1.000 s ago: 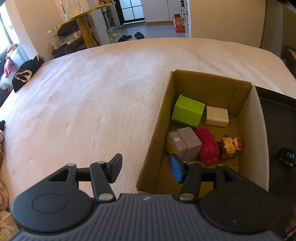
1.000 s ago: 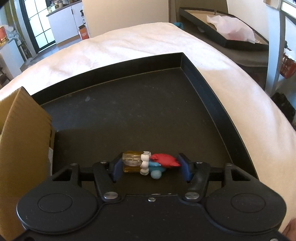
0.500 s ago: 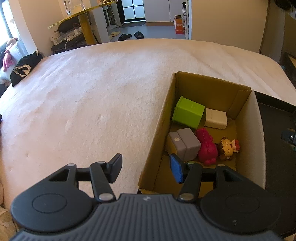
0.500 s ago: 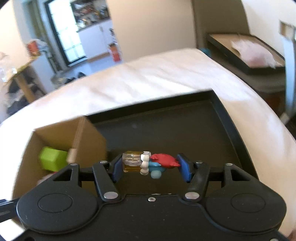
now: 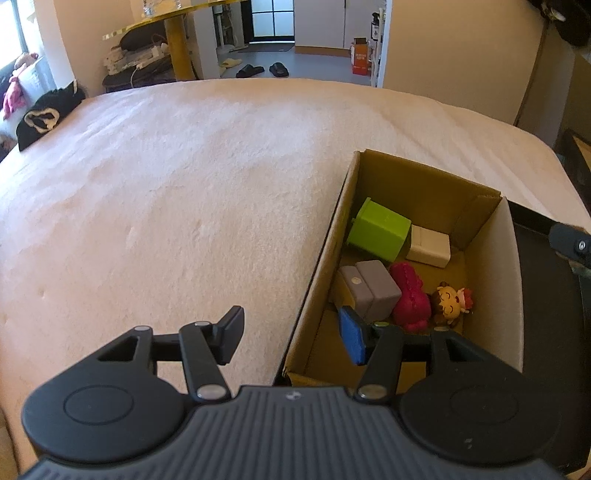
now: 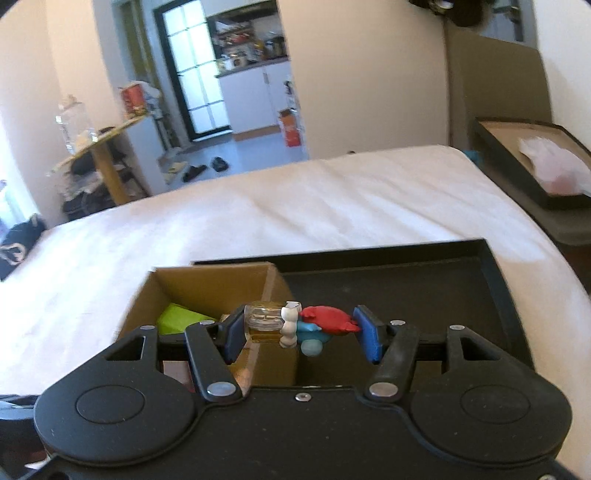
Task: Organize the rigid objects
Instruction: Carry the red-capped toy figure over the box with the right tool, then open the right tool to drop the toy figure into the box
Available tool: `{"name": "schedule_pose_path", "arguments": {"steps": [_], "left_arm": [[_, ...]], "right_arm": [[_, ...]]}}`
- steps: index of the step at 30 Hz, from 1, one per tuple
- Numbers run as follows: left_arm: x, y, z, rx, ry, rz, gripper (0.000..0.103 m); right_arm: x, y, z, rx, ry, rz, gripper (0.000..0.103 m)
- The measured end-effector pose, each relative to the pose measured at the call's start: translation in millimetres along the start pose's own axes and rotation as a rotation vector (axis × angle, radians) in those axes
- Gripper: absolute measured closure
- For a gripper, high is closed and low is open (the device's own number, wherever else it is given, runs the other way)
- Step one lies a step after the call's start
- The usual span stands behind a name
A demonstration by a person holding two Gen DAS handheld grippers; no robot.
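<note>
My right gripper point(image 6: 301, 330) is shut on a small toy figure point(image 6: 303, 323) with a clear amber block, white middle and red-and-blue end. It holds the figure in the air over the right wall of the cardboard box point(image 6: 207, 284). In the left wrist view the box point(image 5: 321, 258) holds a green block point(image 5: 378, 229), a white block point(image 5: 428, 245), a grey block point(image 5: 371, 288), a red toy point(image 5: 410, 301) and a small doll point(image 5: 448, 301). My left gripper point(image 5: 291, 338) is open and empty, straddling the box's left wall near its front corner.
The box and a black tray point(image 6: 406, 280) to its right lie on a white bed point(image 5: 184, 192). Another black tray with pink cloth point(image 6: 535, 162) stands beyond the bed's right side. A yellow table point(image 5: 173, 33) and clutter stand far left.
My right gripper has lifted and swung left with the toy figure, from over the black tray to above the box's right wall. My left gripper has risen slightly and stays open.
</note>
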State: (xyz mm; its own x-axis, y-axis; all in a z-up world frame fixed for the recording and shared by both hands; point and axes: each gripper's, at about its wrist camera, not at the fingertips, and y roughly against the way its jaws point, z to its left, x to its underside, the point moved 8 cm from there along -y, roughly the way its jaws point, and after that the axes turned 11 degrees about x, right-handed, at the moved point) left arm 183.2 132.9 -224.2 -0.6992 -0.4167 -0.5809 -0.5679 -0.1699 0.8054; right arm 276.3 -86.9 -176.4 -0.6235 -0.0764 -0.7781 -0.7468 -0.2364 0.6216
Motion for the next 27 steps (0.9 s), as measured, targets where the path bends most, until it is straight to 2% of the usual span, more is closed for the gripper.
{"name": "schedule_pose_path", "arguments": {"steps": [4, 8, 10, 12, 15, 20, 22, 27], "left_arm": [[0, 0, 1, 0.021, 0.004, -0.005, 0.048], [2, -2, 0, 0.049, 0.001, -0.007, 0.056], [2, -2, 1, 0.063, 0.005, -0.01, 0.064], [3, -5, 3, 0.082, 0.016, -0.002, 0.08], [4, -9, 4, 0.109, 0.027, 0.007, 0.089], [4, -12, 4, 0.128, 0.025, 0.006, 0.091], [4, -12, 4, 0.134, 0.024, 0.003, 0.091], [3, -13, 6, 0.155, 0.033, 0.005, 0.091]], "right_arm": [[-5, 4, 13, -0.038, 0.02, -0.036, 0.044], [-4, 2, 23, -0.074, 0.033, -0.038, 0.044], [-3, -1, 28, -0.087, 0.045, -0.029, 0.044], [-3, -3, 34, -0.094, 0.065, -0.033, 0.044], [-3, -3, 46, -0.114, 0.102, -0.038, 0.044], [4, -5, 63, -0.095, 0.193, -0.048, 0.043], [7, -7, 63, -0.051, 0.22, -0.057, 0.035], [12, 0, 56, -0.043, 0.231, -0.051, 0.035]]}}
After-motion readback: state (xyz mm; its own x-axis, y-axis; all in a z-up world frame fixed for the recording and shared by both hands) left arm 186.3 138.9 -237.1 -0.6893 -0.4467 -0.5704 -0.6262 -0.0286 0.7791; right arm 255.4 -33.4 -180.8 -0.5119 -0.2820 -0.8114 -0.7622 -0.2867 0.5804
